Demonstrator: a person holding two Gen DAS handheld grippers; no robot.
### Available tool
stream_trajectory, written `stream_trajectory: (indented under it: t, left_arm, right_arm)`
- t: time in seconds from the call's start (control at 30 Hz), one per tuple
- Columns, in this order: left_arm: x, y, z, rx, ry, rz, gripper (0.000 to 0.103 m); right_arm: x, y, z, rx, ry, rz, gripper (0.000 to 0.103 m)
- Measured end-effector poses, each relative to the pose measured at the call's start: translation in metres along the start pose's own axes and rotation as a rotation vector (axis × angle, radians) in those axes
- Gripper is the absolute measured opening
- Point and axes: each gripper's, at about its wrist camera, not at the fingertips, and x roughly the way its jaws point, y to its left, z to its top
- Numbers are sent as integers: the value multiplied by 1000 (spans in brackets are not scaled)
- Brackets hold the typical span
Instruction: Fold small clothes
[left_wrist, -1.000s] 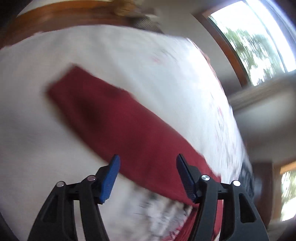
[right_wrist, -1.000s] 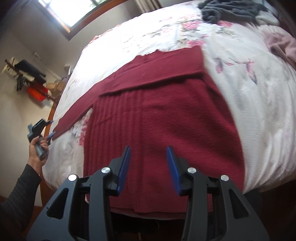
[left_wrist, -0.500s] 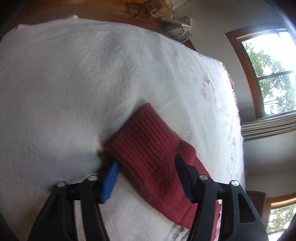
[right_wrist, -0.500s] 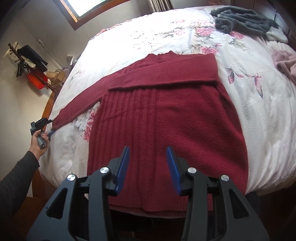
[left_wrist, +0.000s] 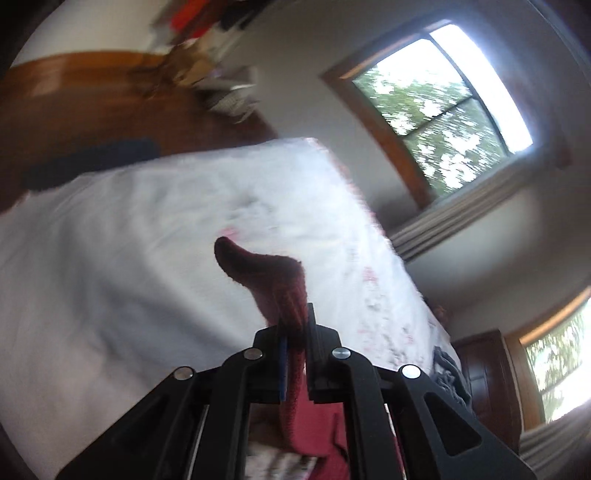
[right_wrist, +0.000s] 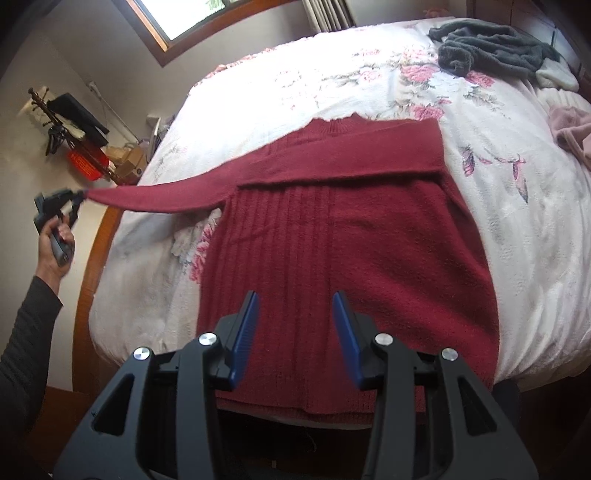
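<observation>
A dark red knitted sweater lies flat on the floral bedspread, hem toward me, with one sleeve folded across the chest. Its other sleeve stretches out to the left, lifted off the bed. My left gripper is shut on that sleeve's cuff, which sticks up between the jaws in the left wrist view; the left gripper is blurred there. My right gripper hovers open above the sweater's hem, holding nothing.
A grey garment and a pink one lie at the bed's far right. The wooden bed frame curves along the left edge. A rack with clutter stands by the left wall. Windows sit behind the bed.
My left gripper has shut on the sleeve cuff and lifted it off the bed, pulling the sleeve taut to the left. My right gripper has stayed open above the hem.
</observation>
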Motion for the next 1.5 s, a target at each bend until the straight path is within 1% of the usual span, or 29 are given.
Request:
stream_trajectory:
  t: [0.07, 0.1, 0.13, 0.23, 0.3, 0.4, 0.5, 0.57, 0.6, 0.67, 0.8, 0.9, 1.0, 1.07, 1.1, 1.13, 1.2, 1.23, 1.27, 1.3, 1.33, 1.37, 1.4, 1.47, 1.5]
  left_arm:
    - [12, -52, -2, 70, 10, -50, 7]
    - [15, -65, -3, 90, 14, -59, 7]
    - [24, -91, -7, 129, 23, -73, 7]
    - [48, -151, -27, 216, 63, -104, 7]
    - [64, -183, -42, 266, 89, -118, 7]
    - [88, -234, -79, 350, 145, -136, 7]
    - [113, -267, -111, 427, 193, -137, 7]
    - [136, -292, -145, 489, 242, -136, 7]
    - [138, -295, -161, 510, 261, -134, 7]
    - [161, -312, -200, 581, 311, -123, 7]
    - [193, -324, -259, 652, 395, -117, 7]
    - [227, -328, -309, 698, 479, -97, 7]
    - [253, -326, -346, 733, 544, -77, 7]
    - [273, -328, -379, 769, 594, -65, 7]
    - [277, -328, -387, 780, 606, -61, 7]
    - [285, -326, -403, 800, 634, -48, 7]
    - [296, -317, -423, 820, 696, -21, 12]
    - [298, -310, -433, 838, 704, 1, 20]
    - [297, -303, -436, 844, 706, 10, 38]
    - [294, -296, -436, 837, 706, 9, 45]
    - [286, -285, -431, 809, 701, 5, 49]
    - [278, -275, -424, 779, 696, 3, 49]
    - [268, -268, -415, 753, 693, -4, 50]
    - [241, -245, -397, 675, 667, -18, 59]
    - [222, -230, -389, 624, 653, -28, 60]
  right_arm:
    - [-9, -4, 0, 12, -17, 9, 42]
    - [-15, -7, 0, 20, -26, 14, 42]
    - [-18, -10, 0, 25, -32, 17, 42]
    - [-31, -24, 0, 49, -57, 17, 42]
    - [-37, -33, -2, 67, -70, 16, 43]
    - [-45, -49, -4, 98, -83, 14, 45]
    - [-47, -66, -8, 131, -89, 9, 45]
    - [-48, -80, -10, 162, -88, 14, 45]
    - [-48, -85, -11, 174, -88, 16, 45]
    - [-48, -95, -11, 193, -89, 12, 45]
    - [-48, -116, -12, 227, -94, -4, 45]
    - [-46, -128, -14, 248, -92, -15, 45]
    - [-41, -140, -15, 269, -82, -25, 45]
    - [-37, -146, -16, 278, -74, -30, 45]
    - [-35, -150, -16, 283, -69, -34, 45]
    - [-33, -153, -15, 287, -65, -35, 45]
    - [-28, -159, -13, 299, -55, -31, 49]
    - [-24, -162, -10, 304, -49, -26, 53]
    - [-19, -165, -6, 305, -38, -13, 56]
    - [-15, -167, 0, 307, -31, 3, 63]
    - [-10, -170, 7, 311, -21, 24, 69]
    - [-5, -173, 13, 321, -11, 48, 72]
    - [4, -179, 25, 342, 4, 90, 73]
    - [22, -190, 47, 380, 23, 154, 73]
    - [37, -194, 64, 393, 41, 198, 73]
